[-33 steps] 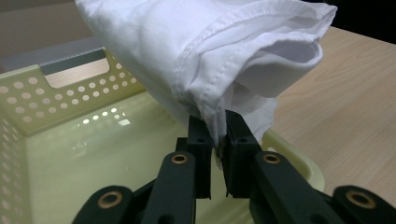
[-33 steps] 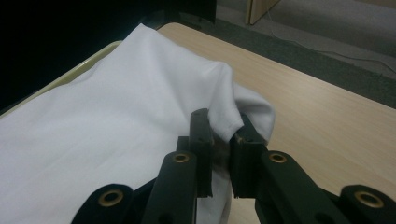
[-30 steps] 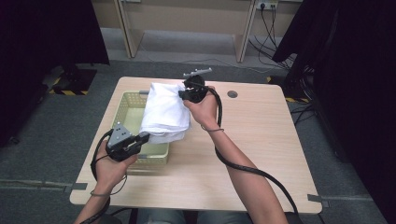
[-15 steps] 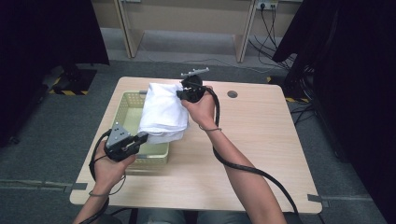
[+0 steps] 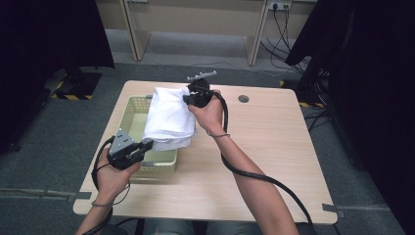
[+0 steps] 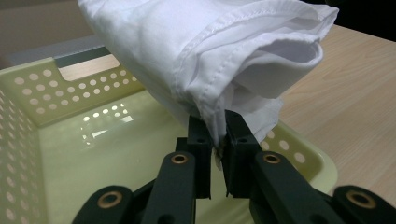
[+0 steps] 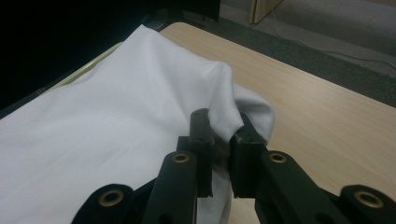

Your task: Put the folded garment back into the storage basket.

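White cotton, folded over on itself in several layers, hangs in the air between the two hands: a white cloth [image 5: 169,119] stretched from the far side of the pale yellow basket [image 5: 128,113] down toward its near right corner. The basket is a perforated plastic one and stands on the left half of the light wooden counter [image 5: 274,147].

The right gripper [image 5: 191,99] is at the far end of the cloth, above the basket's far right corner, with the person's right hand [image 5: 209,111] wrapped around its body. In the right gripper view its two black jaws are pressed together on a bunched fold of the cloth [image 7: 140,102], the fabric spilling away to the left over the basket's rim and the bare counter [image 7: 327,116] running off to the right.

The left gripper [image 5: 149,143] is lower and nearer, over the basket's near right edge, carried by the left hand [image 5: 115,171]. From the left gripper view its jaws are clamped on the stitched hem of the cloth [image 6: 210,51], which rises from the pinch and folds back overhead. Below and behind it lies the basket's inside [image 6: 70,140], its walls dotted with round holes and a handle slot cut in the far wall.

The cloth sags slightly between the two grips and is clear of the basket floor as far as I can see. A black cable [image 5: 254,171] trails along the right forearm toward the counter's near edge.
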Tool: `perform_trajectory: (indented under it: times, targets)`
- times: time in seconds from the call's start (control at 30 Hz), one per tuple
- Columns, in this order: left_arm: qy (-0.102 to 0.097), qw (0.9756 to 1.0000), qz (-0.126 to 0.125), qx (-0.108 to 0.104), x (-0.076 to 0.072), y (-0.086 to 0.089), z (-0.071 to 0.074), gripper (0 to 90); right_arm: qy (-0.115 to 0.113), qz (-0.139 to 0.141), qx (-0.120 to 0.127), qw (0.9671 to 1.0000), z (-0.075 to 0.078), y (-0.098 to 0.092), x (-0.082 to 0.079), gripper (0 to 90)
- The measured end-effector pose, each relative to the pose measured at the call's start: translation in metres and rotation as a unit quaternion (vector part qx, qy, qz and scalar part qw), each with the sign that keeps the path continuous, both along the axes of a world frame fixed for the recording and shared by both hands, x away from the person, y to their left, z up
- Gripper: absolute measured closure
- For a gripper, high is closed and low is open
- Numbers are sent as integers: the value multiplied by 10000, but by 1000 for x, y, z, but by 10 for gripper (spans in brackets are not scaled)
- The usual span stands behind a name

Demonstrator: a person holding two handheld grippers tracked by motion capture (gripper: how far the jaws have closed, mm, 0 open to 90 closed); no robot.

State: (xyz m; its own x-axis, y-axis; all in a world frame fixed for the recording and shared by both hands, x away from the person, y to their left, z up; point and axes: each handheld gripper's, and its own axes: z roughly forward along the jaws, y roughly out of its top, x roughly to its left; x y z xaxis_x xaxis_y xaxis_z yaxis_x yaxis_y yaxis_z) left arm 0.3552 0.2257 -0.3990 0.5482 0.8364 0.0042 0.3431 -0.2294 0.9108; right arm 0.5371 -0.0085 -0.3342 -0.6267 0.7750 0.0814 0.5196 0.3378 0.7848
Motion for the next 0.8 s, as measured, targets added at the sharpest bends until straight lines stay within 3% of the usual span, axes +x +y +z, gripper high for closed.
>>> perform_trajectory:
  times: [0.8]
  targets:
    - [79, 9999, 81, -45, -3, 9, -3, 826, 12, 53, 4, 10000, -3, 11, -1, 814]
